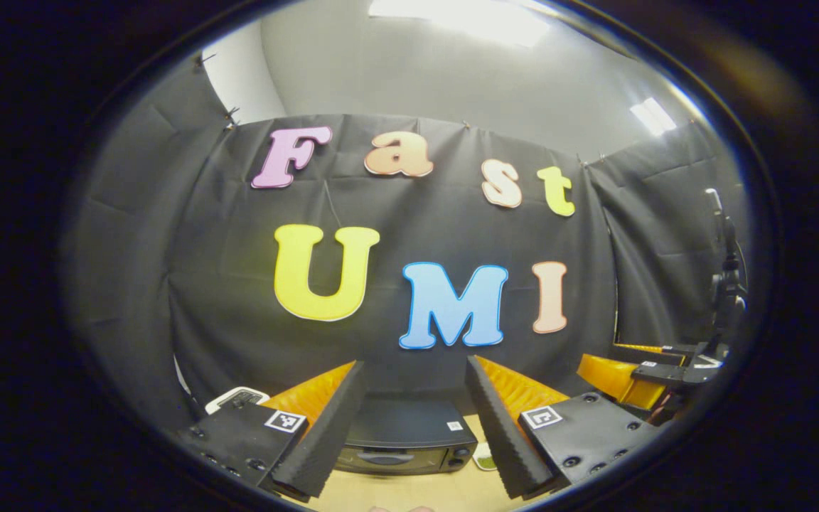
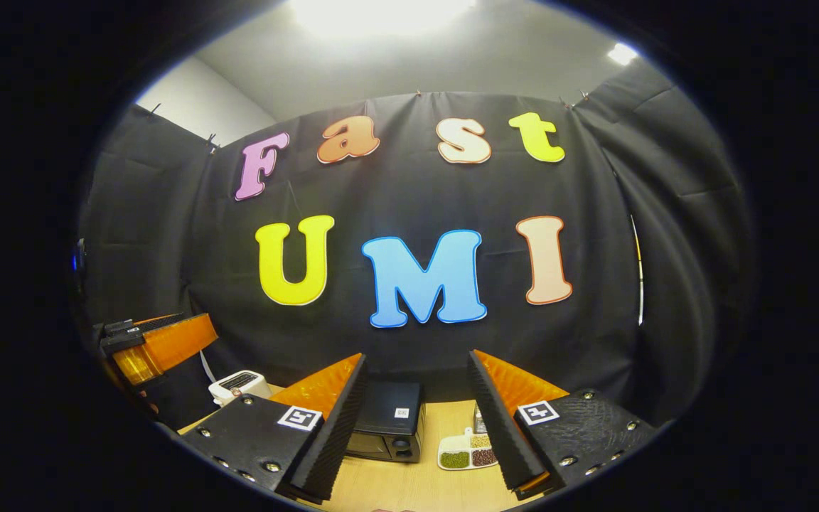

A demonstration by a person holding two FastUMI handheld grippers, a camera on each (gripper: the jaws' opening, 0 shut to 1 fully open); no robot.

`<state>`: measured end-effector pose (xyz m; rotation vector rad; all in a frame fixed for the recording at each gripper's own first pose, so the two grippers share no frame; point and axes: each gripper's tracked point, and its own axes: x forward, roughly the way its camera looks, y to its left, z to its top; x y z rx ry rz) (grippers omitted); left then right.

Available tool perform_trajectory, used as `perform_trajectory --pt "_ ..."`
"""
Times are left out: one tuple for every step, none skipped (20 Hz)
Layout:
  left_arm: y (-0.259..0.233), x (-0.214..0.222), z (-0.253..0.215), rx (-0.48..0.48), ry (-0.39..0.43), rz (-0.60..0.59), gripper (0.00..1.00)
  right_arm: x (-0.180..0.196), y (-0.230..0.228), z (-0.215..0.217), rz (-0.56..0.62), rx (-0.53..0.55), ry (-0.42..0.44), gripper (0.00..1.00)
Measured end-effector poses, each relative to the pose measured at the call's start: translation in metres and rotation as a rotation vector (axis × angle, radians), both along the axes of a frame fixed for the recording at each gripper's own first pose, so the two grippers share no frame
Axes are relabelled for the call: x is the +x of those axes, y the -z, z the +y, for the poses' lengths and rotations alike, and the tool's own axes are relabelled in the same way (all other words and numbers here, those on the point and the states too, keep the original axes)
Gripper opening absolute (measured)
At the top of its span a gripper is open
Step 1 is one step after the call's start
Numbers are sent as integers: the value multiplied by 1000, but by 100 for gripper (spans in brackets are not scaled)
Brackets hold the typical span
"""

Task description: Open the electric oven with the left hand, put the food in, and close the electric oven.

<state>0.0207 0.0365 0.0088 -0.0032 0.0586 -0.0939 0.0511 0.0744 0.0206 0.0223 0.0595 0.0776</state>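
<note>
The left gripper (image 1: 415,427) is hovering agape, framing the shut oven (image 1: 406,444) ahead to line up; the right gripper (image 2: 416,427) (equally agape, empty) is waiting near the food tray (image 2: 468,450).

Matt cloth, pale wood, dark glossy oven

The booth wall (image 2: 409,341) is matt black cloth, creased and clipped along its top. The counter (image 2: 409,487) looks like smooth, light wood. The electric oven (image 1: 409,441) has a dark, smooth casing with a glossy door front. The white tray (image 2: 468,451) looks like smooth plastic. The left gripper's fingers (image 1: 324,434) carry ribbed, matt pads.
</note>
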Motion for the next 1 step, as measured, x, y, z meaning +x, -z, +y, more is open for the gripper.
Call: perform_trajectory --pt "1 1 7 -4 0 5 98 0 -1 4 1 7 3 85"
